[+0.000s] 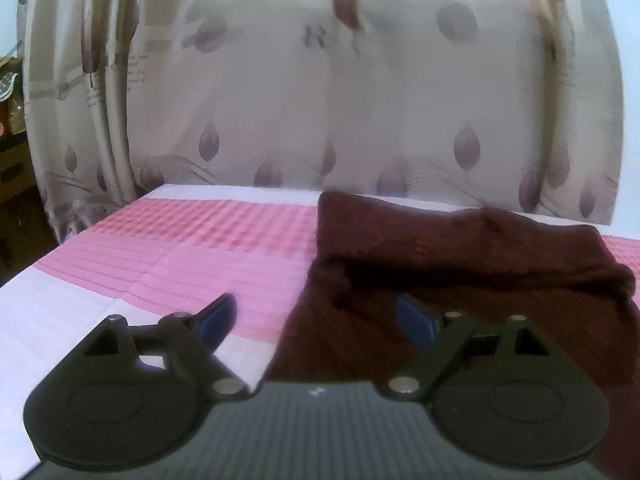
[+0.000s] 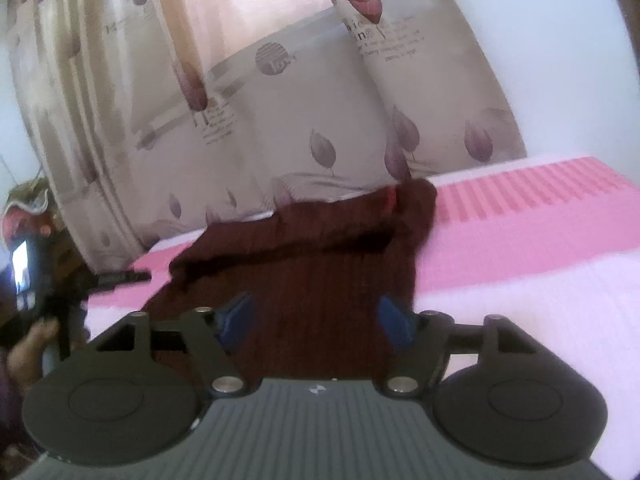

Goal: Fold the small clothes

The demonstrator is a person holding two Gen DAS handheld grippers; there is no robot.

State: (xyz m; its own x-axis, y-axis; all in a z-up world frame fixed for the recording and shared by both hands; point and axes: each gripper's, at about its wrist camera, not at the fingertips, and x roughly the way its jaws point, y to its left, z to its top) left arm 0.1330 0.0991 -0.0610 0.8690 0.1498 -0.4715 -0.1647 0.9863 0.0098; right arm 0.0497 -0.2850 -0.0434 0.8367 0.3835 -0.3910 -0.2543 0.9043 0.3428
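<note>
A dark maroon knitted garment [image 1: 460, 280] is lying partly folded on the pink-and-white checked surface [image 1: 192, 248], its far edge near the pale curtain printed with purple leaves [image 1: 280, 112]. The left tongs [image 1: 316, 322] are standing wide with nothing between them, their right blue pad hanging over the garment's near left edge. The right tongs [image 2: 318, 318] are also gaping wide and empty above the maroon knit.
</note>
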